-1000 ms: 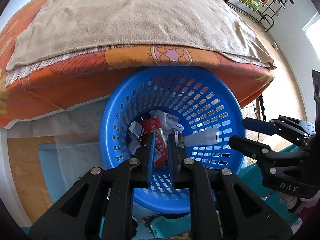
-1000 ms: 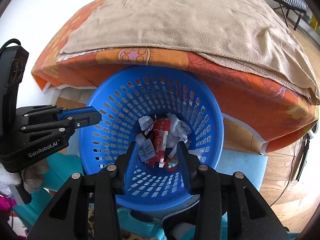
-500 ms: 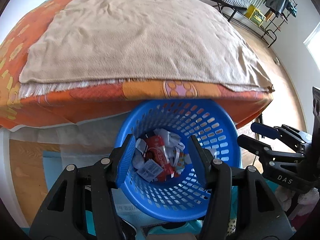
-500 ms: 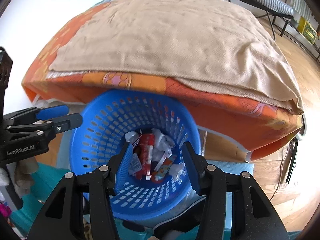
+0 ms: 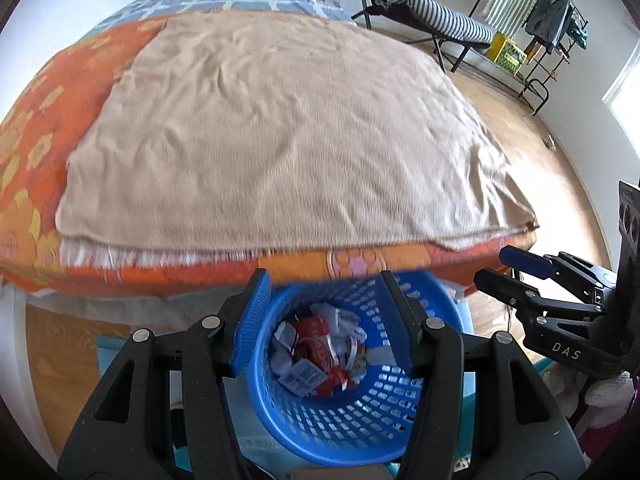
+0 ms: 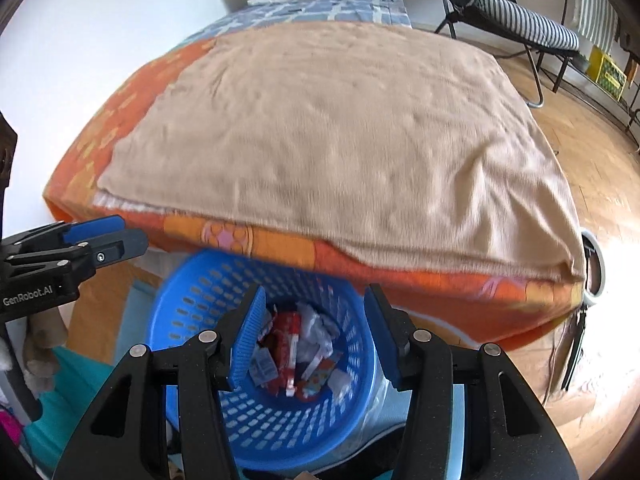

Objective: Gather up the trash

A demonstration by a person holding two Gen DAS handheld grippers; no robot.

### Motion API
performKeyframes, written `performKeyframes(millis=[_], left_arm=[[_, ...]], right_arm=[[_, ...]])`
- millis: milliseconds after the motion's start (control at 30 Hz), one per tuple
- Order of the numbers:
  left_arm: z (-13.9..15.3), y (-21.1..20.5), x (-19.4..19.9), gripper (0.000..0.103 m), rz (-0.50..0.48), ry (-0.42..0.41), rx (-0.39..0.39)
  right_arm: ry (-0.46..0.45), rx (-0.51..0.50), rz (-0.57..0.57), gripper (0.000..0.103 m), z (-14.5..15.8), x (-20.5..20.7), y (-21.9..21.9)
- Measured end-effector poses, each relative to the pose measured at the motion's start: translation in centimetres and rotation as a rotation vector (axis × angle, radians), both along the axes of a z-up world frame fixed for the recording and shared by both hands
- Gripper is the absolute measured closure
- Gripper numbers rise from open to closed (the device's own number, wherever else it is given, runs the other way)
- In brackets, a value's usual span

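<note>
Blue basket point(image 5: 340, 420) of crumpled wrappers point(image 5: 320, 352) at the bed's point(image 5: 280, 140) foot edge, beneath two empty, half-parted claws: left claw point(image 5: 324, 320), right claw point(image 6: 312, 332).

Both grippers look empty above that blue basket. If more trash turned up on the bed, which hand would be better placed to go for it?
Neither clearly. The left gripper and right gripper both hang open and empty over the blue basket, side by side facing the bed. No trash shows on the bed.
</note>
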State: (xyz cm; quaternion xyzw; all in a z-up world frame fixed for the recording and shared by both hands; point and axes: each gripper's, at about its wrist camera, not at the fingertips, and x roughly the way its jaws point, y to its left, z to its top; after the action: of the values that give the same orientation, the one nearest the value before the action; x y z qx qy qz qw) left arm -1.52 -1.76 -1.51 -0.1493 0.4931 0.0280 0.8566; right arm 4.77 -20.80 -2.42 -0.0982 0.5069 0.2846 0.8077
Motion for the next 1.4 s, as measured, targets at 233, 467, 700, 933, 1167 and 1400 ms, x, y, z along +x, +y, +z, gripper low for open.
performKeyframes(millis=[233, 467, 700, 933, 1167, 1400], left_arm=[[1.8, 1.2, 2.4, 0.047, 0.009, -0.042, 0.002], [3.3, 1.7, 5.1, 0.047, -0.008, -0.089, 0.019], [4.1, 2.4, 7.0, 0.047, -0.015, -0.12, 0.027], [4.4, 3.8, 8.2, 0.047, 0.017, -0.136, 0.001], [3.8, 3.7, 9.1, 0.035, 0.005, -0.117, 0.027], [3.1, 3.8, 9.6, 0.035, 0.008, -0.099, 0.045]], right_arm=[[-0.057, 0.039, 0.009, 0.053, 1.7, 2.3, 1.2], [-0.105, 0.084, -0.003, 0.053, 3.6, 4.8, 2.2], [-0.135, 0.059, 0.031, 0.053, 4.2, 7.0, 3.3], [-0.154, 0.066, 0.001, 0.053, 3.8, 8.6, 3.5], [-0.151, 0.097, -0.009, 0.053, 3.3, 9.7, 3.8], [-0.158, 0.075, 0.007, 0.053, 2.7, 10.1, 4.9]])
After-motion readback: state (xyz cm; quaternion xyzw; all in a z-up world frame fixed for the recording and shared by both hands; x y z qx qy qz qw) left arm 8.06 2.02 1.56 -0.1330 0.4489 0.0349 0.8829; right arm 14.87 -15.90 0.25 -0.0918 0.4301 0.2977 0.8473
